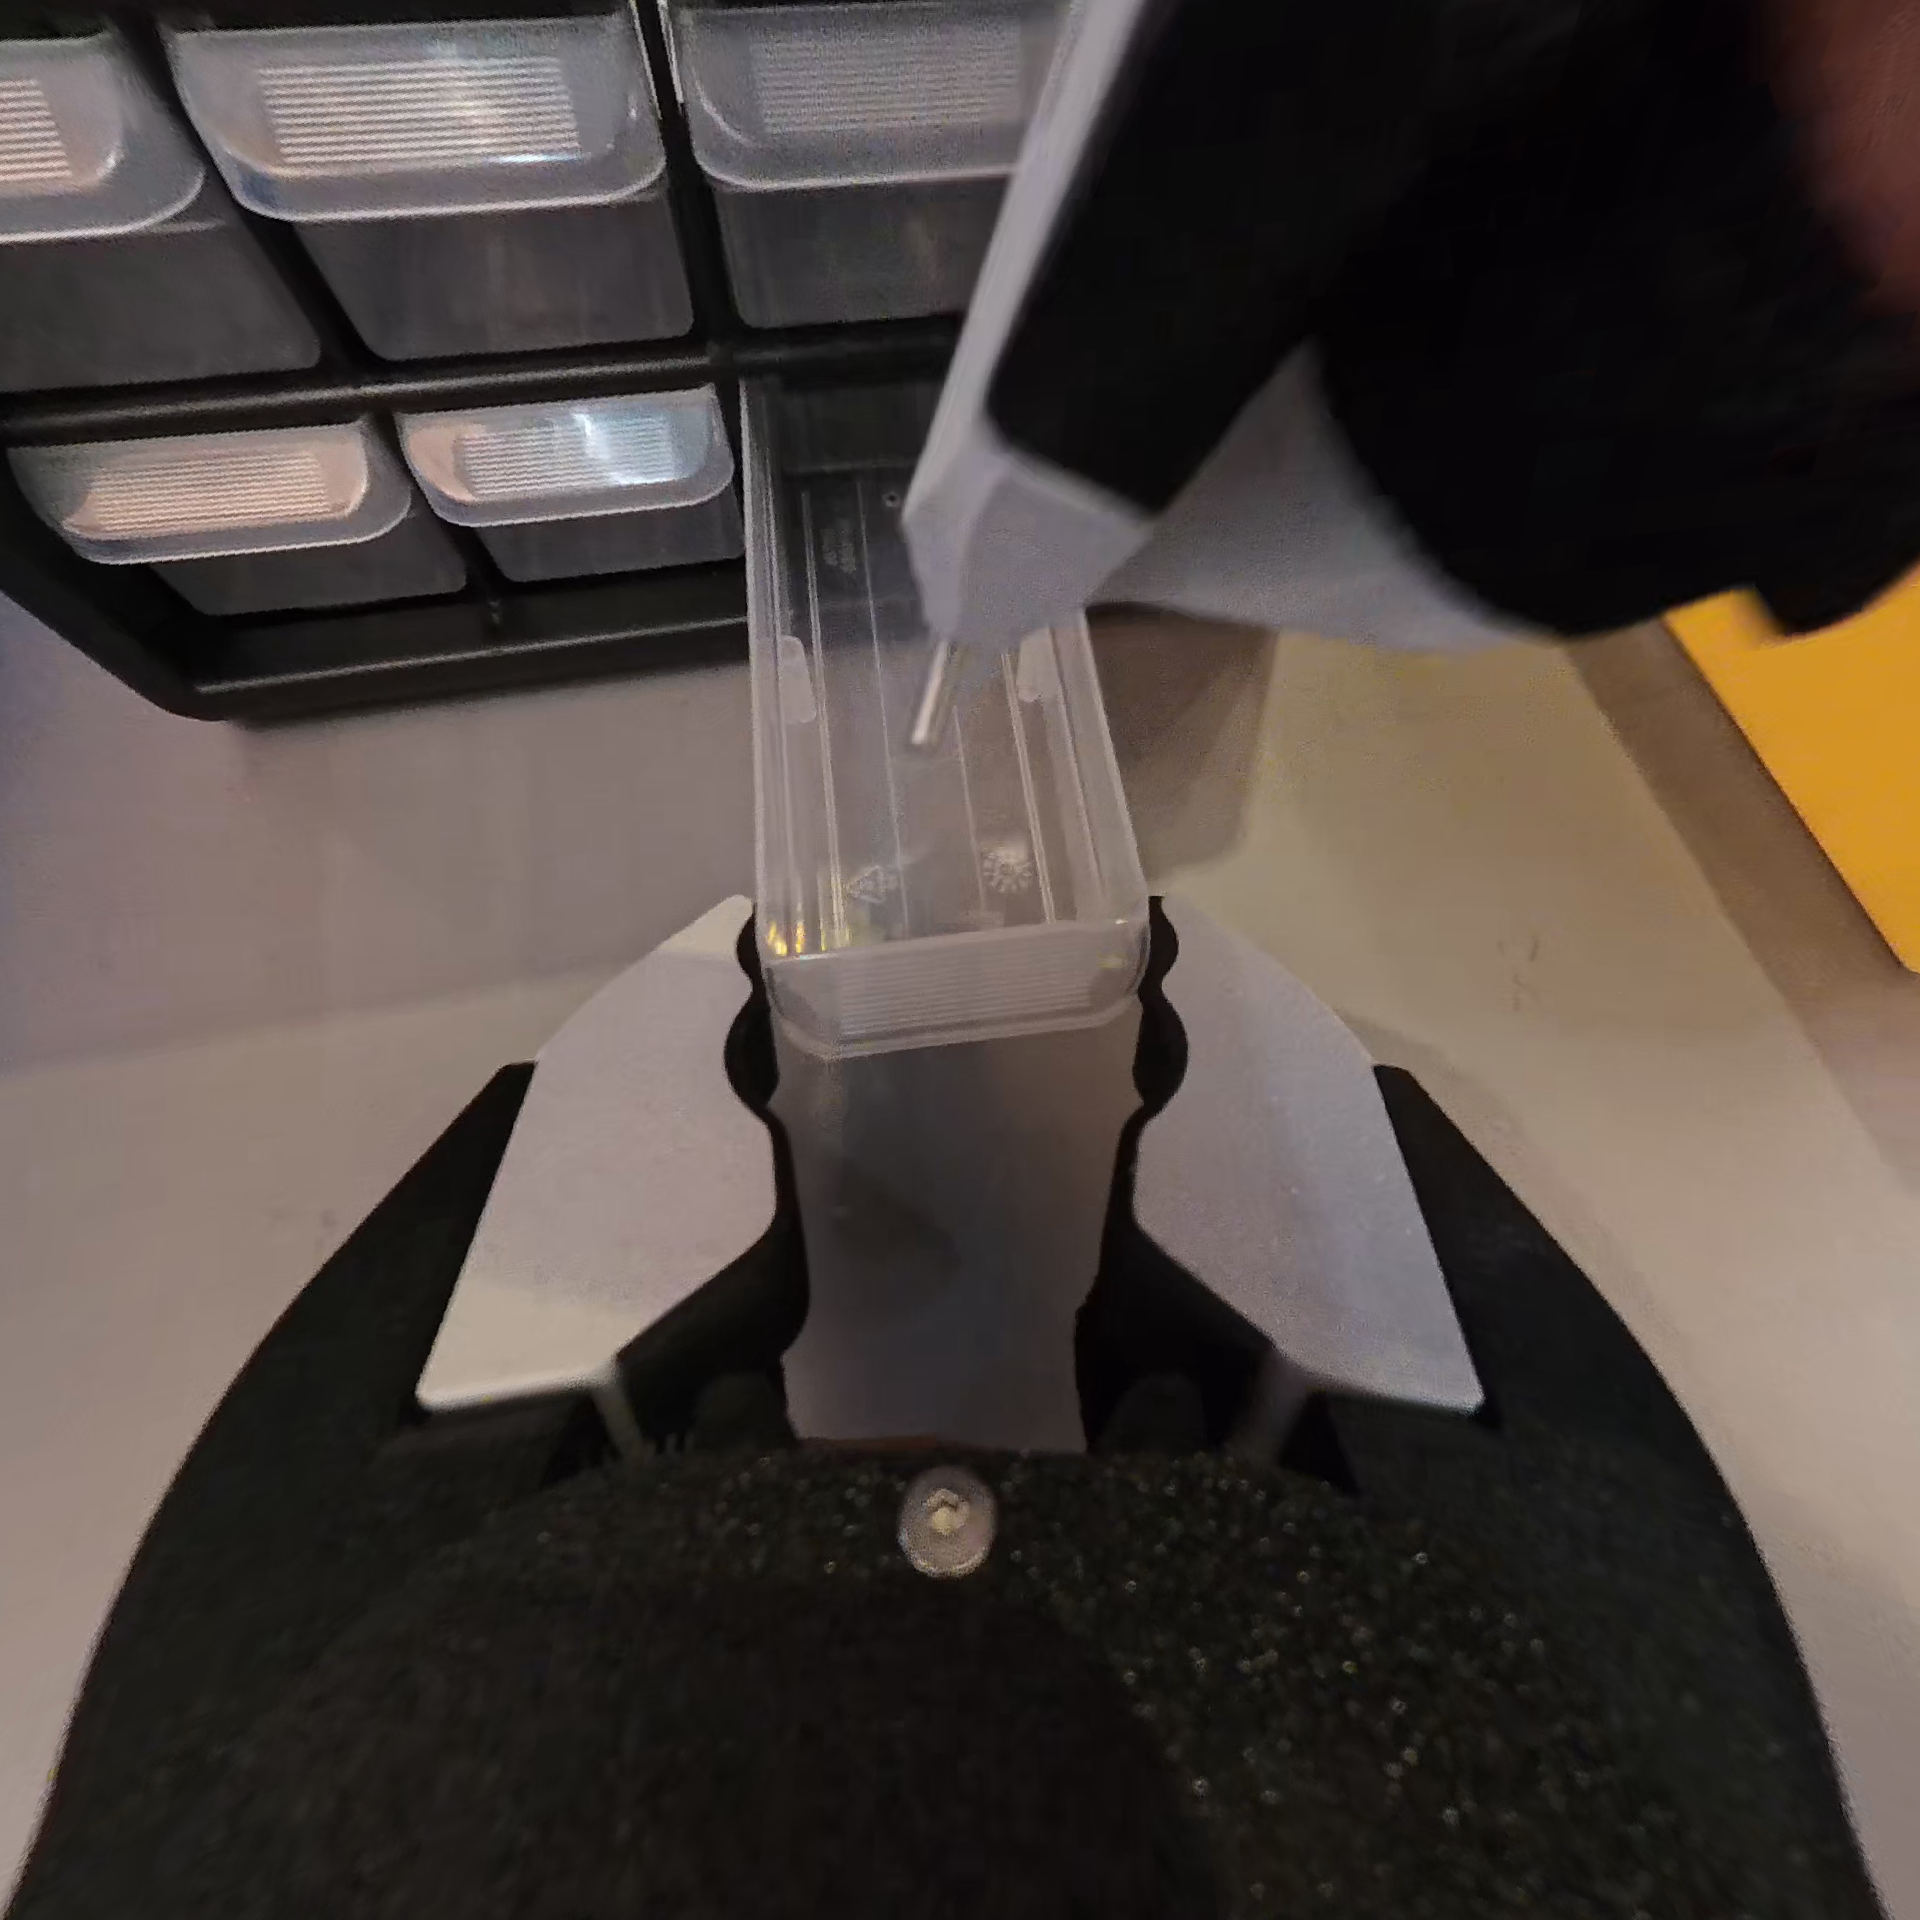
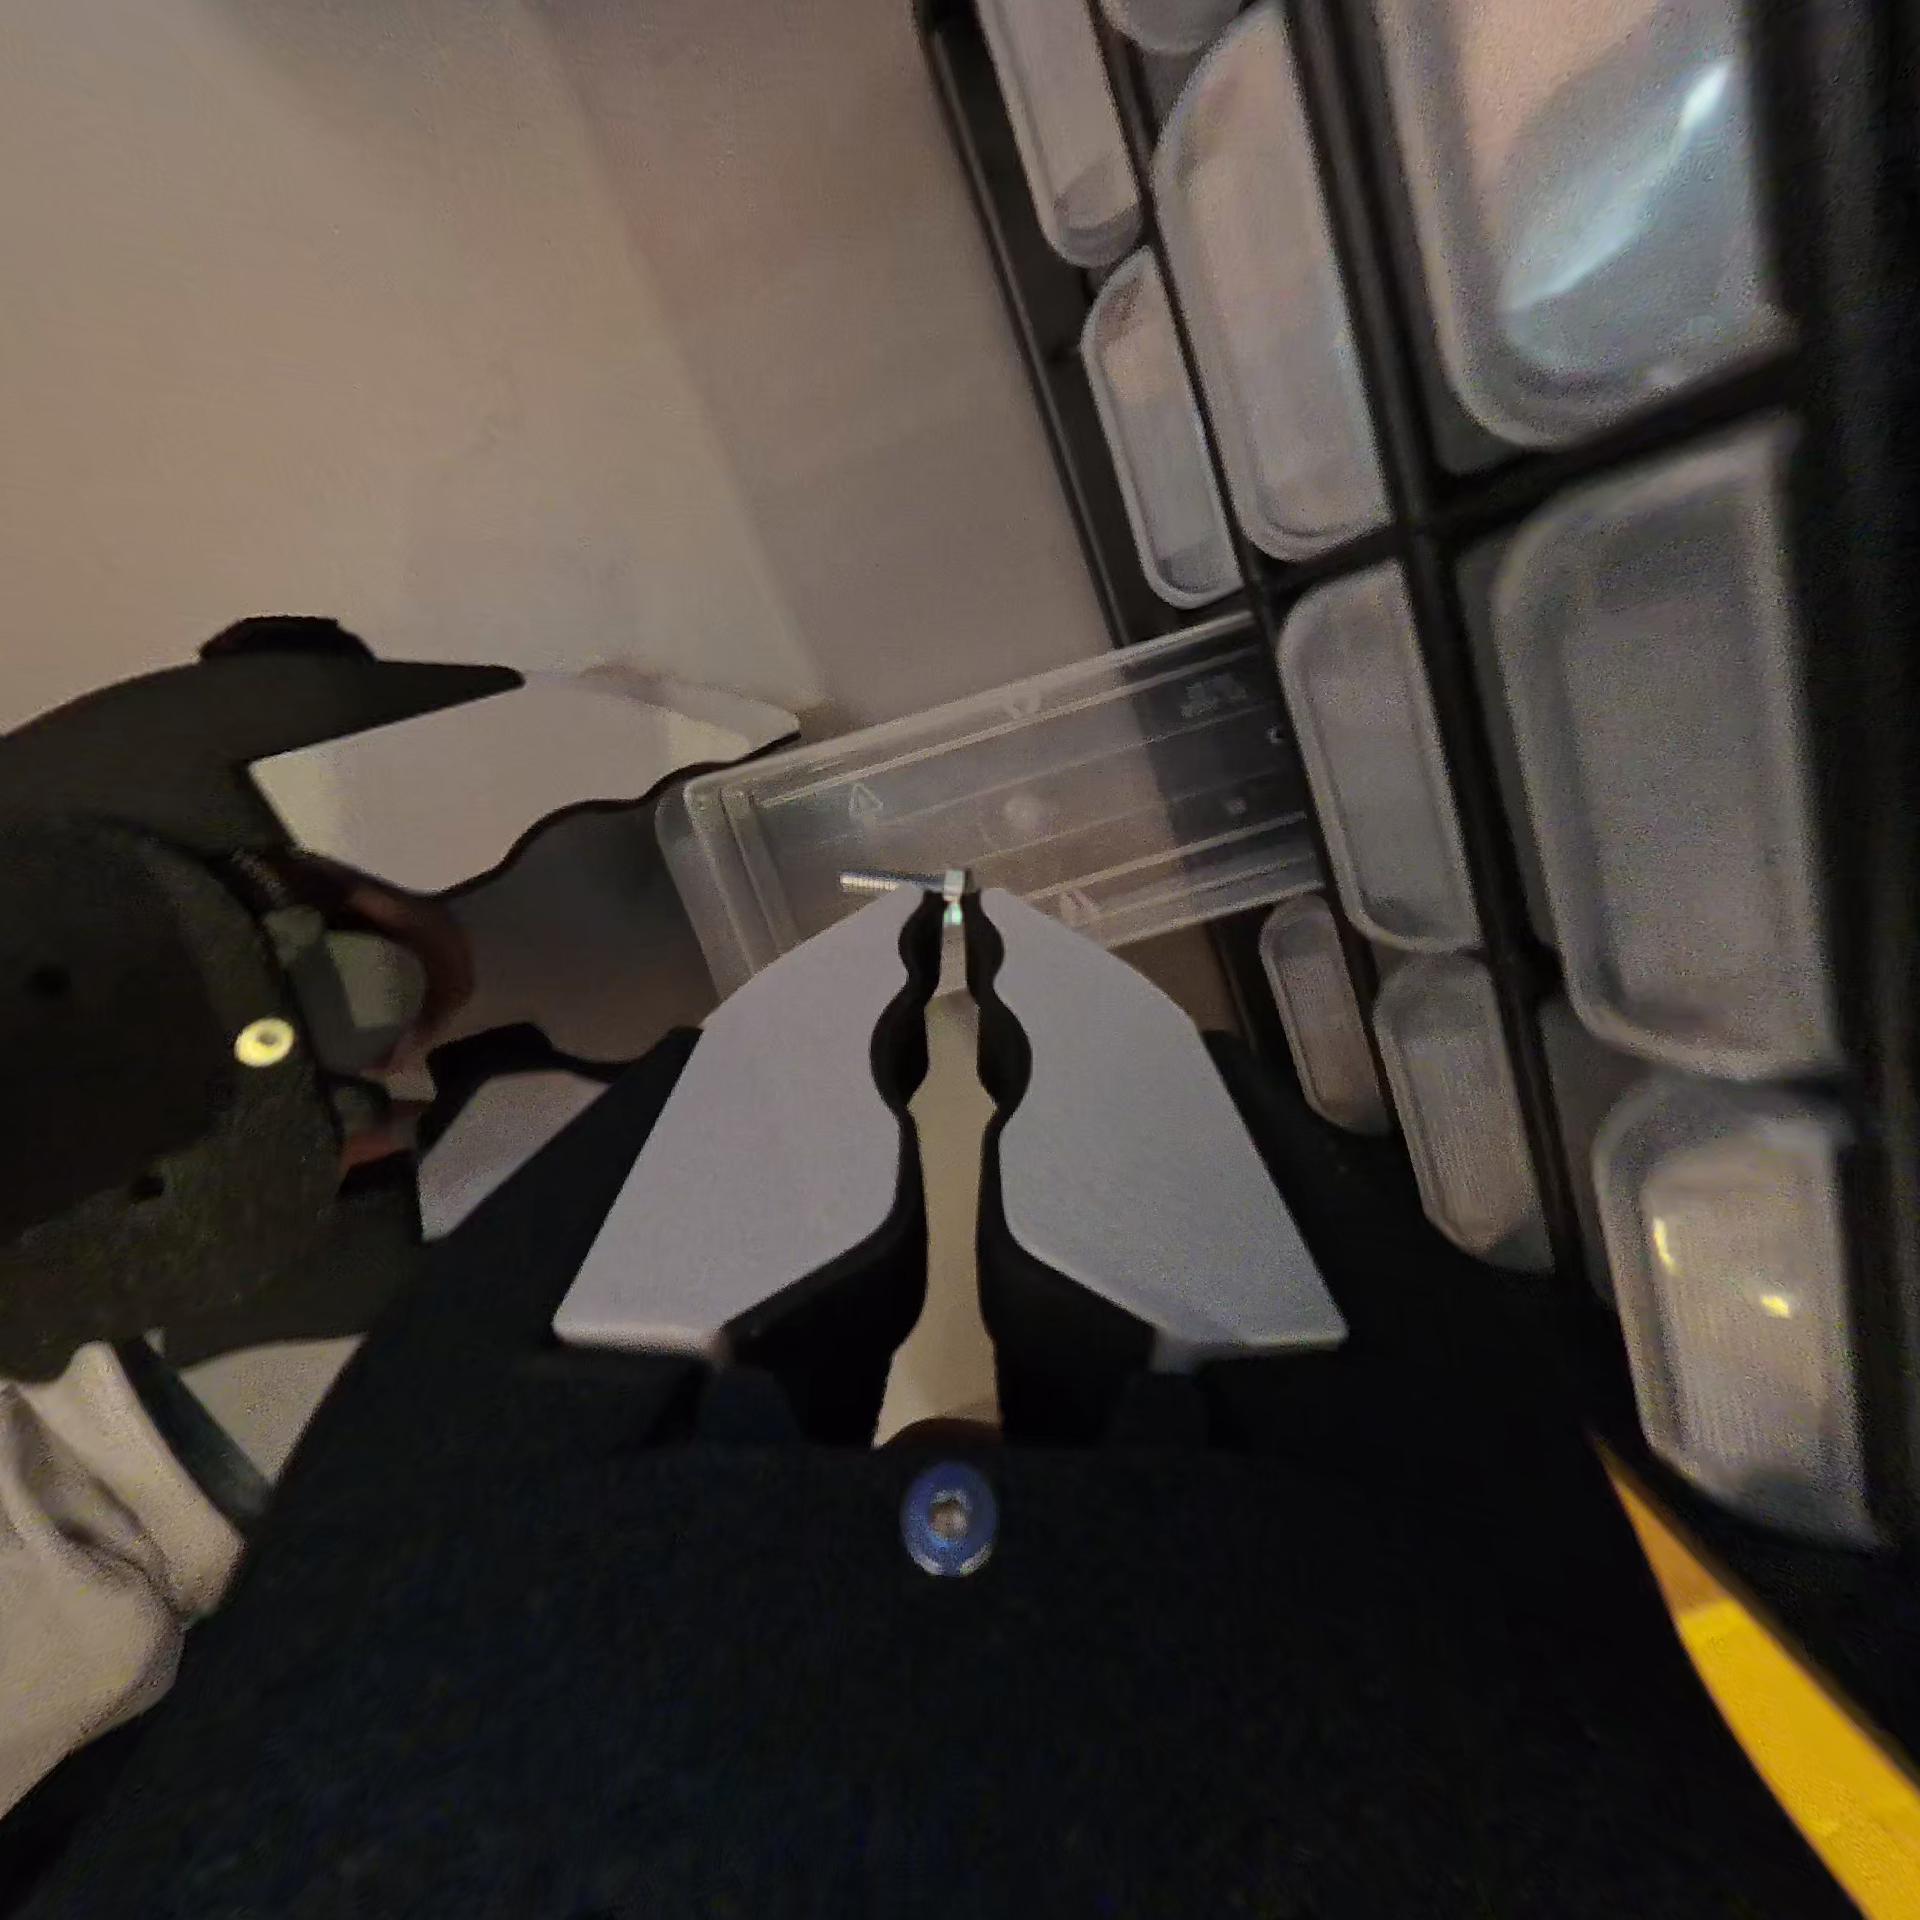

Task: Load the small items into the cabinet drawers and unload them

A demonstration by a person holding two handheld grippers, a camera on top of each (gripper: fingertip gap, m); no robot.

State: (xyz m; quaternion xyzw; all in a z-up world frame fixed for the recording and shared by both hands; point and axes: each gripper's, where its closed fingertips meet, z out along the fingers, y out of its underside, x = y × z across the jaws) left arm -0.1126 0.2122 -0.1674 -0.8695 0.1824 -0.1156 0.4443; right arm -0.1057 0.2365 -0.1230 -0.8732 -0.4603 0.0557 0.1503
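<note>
A clear plastic drawer [image 1: 935,790] is pulled far out of the black cabinet [image 1: 416,665]. My left gripper [image 1: 951,977] is shut on the drawer's front end. My right gripper [image 2: 951,899] is shut on a small silver screw [image 2: 894,883] by its head and holds it over the open drawer [image 2: 1039,800]. In the left wrist view the right gripper [image 1: 956,613] comes in from the upper right, and the screw [image 1: 928,696] hangs below its tips inside the drawer. The left gripper's fingers [image 2: 582,748] show at the drawer's front end in the right wrist view.
The cabinet holds several closed clear drawers [image 1: 436,135] around the open one; they also show in the right wrist view [image 2: 1621,229]. A yellow object [image 1: 1818,758] lies on the pale tabletop [image 1: 312,935] to the right. A light sleeve [image 2: 83,1538] shows at lower left. There is about 5 cm between the tips of the two grippers.
</note>
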